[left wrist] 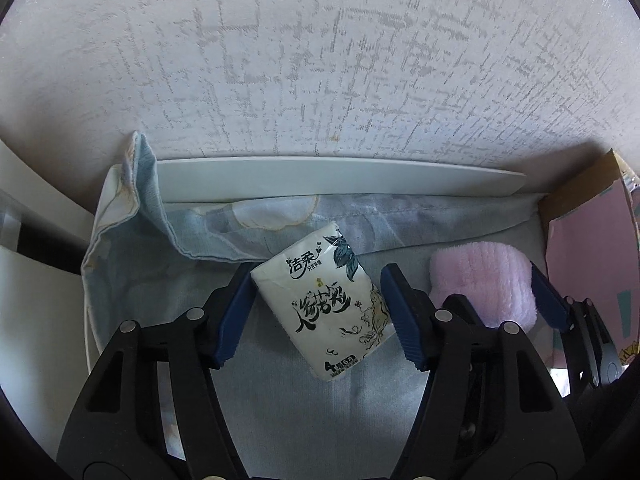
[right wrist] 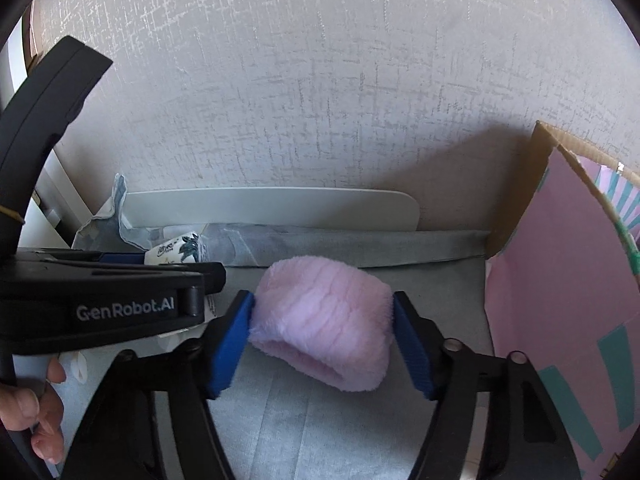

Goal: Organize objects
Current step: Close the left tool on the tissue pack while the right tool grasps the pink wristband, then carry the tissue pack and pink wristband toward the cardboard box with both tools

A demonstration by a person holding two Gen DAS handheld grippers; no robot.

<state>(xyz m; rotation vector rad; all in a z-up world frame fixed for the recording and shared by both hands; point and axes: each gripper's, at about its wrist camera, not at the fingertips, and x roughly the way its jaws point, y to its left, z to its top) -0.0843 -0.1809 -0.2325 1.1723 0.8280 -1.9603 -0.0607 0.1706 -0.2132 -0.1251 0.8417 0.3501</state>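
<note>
A white tissue pack [left wrist: 326, 300] with black lettering sits tilted between the blue pads of my left gripper [left wrist: 316, 300]; both pads touch its sides. A folded pink fluffy cloth [right wrist: 324, 320] is squeezed between the pads of my right gripper [right wrist: 322, 332], just above the grey cloth surface. In the left wrist view the pink cloth [left wrist: 486, 280] and the right gripper's fingers [left wrist: 548, 300] lie just right of my left gripper. In the right wrist view the tissue pack [right wrist: 180, 250] peeks out behind the left gripper's body.
A grey-blue cloth [left wrist: 280, 400] covers the surface, bunched at the left back [left wrist: 132, 208]. A white board [left wrist: 340, 178] leans on the textured wall. A pink cardboard box [right wrist: 568, 300] stands at the right. White furniture [left wrist: 36, 320] is at the left.
</note>
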